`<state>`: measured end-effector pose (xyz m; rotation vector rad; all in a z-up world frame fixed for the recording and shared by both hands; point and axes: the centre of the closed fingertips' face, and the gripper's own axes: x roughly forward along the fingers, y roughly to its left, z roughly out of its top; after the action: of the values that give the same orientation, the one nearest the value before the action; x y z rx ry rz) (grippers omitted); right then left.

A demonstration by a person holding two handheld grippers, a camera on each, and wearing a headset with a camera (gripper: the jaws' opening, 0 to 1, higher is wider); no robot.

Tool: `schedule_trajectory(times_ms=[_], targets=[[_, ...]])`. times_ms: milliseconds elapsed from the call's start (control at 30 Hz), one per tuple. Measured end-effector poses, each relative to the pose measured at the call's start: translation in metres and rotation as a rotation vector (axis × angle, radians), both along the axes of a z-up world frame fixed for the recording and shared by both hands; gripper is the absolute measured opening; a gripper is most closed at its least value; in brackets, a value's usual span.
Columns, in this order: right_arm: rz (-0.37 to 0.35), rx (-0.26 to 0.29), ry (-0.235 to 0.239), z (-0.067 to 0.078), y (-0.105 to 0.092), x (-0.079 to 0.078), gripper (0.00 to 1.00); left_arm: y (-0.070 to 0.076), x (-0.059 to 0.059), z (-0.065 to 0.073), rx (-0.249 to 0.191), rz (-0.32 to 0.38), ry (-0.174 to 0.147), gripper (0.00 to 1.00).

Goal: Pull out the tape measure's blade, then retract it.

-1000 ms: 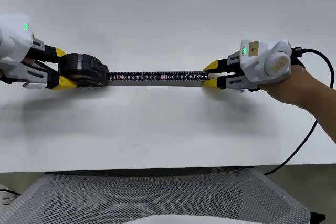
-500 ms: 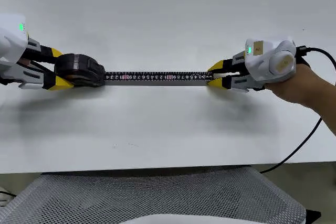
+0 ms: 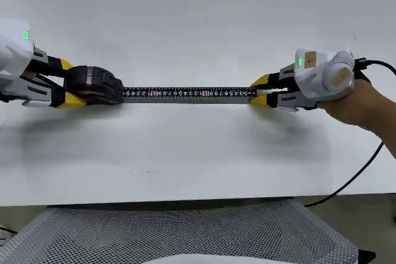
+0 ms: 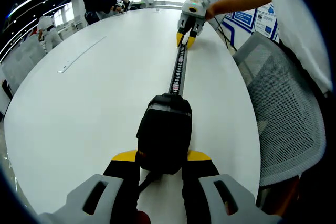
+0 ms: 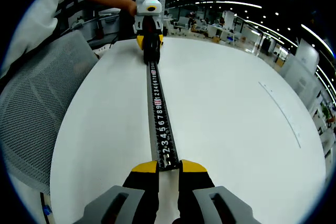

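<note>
The black tape measure case [image 3: 91, 85] [image 4: 165, 132] rests on the white table, with my left gripper [image 3: 73, 82] [image 4: 163, 157] shut on it. Its numbered blade [image 3: 185, 93] [image 5: 159, 122] [image 4: 179, 69] runs straight across the table to the right. My right gripper [image 3: 262, 90] [image 5: 162, 167] is shut on the blade's end hook. In the left gripper view the right gripper [image 4: 187, 38] sits at the far end of the blade; in the right gripper view the left gripper [image 5: 149, 43] holds the case [image 5: 151, 52] far away.
The white table [image 3: 198, 23] is broad, with its front edge [image 3: 185, 201] near me. A grey mesh chair [image 3: 185, 233] stands below that edge. A black cable [image 3: 352, 174] trails from the right gripper. A thin strip [image 4: 80, 55] [image 5: 281, 109] lies off to one side on the table.
My right gripper has moved further right with the hook, so more blade shows. The left gripper and case stayed about where they were.
</note>
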<state>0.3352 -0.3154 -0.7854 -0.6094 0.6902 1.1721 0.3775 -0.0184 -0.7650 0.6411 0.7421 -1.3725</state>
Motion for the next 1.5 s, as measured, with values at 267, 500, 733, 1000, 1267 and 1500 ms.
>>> schedule_trajectory(times_ms=[267, 500, 733, 1000, 1267, 1500], targets=[[0.003, -0.010, 0.008, -0.0003, 0.0008, 0.0003, 0.09, -0.0022, 0.0006, 0.0001, -0.003, 0.025, -0.003, 0.26], [0.006, -0.021, 0.017, -0.0009, 0.0016, 0.0005, 0.10, -0.0019, 0.0013, 0.0000, -0.008, 0.042, -0.010, 0.26], [-0.003, -0.028, 0.031, -0.0018, 0.0028, 0.0002, 0.11, -0.0020, 0.0018, -0.0002, -0.002, 0.045, -0.011, 0.27], [-0.017, -0.026, 0.033, -0.0026, 0.0023, 0.0001, 0.12, -0.0019, 0.0030, -0.0004, 0.004, 0.054, -0.018, 0.27], [-0.035, -0.011, 0.049, -0.0009, 0.0055, 0.0002, 0.15, -0.0028, 0.0027, 0.0003, -0.002, 0.073, -0.010, 0.29], [-0.059, 0.012, 0.052, 0.0042, 0.0060, 0.0016, 0.16, -0.0034, 0.0011, 0.0028, -0.009, 0.085, -0.003, 0.32]])
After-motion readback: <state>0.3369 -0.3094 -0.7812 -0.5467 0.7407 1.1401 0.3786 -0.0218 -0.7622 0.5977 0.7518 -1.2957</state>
